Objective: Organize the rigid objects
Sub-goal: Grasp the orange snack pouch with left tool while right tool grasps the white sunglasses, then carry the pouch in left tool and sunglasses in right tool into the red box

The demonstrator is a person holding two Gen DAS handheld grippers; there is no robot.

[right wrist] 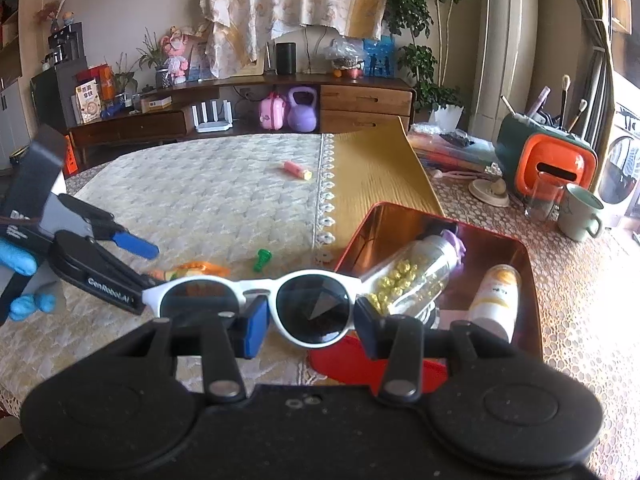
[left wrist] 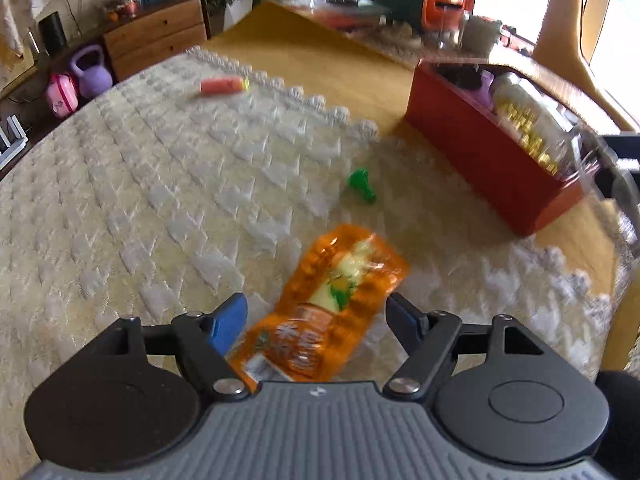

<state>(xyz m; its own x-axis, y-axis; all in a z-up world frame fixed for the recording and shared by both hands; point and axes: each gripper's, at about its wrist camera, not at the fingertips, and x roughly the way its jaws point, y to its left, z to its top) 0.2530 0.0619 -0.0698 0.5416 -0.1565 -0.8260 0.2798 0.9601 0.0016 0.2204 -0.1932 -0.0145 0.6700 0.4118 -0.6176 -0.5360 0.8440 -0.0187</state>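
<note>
Inside red tin: 2 bottles.

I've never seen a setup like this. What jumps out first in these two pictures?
Probably the white sunglasses, pinched by one lens between the right tongs just beside the red tin box, which already holds a bottle of gold beads. Next, the shiny orange pouch lying on the cream tablecloth between the open left tongs.
</note>
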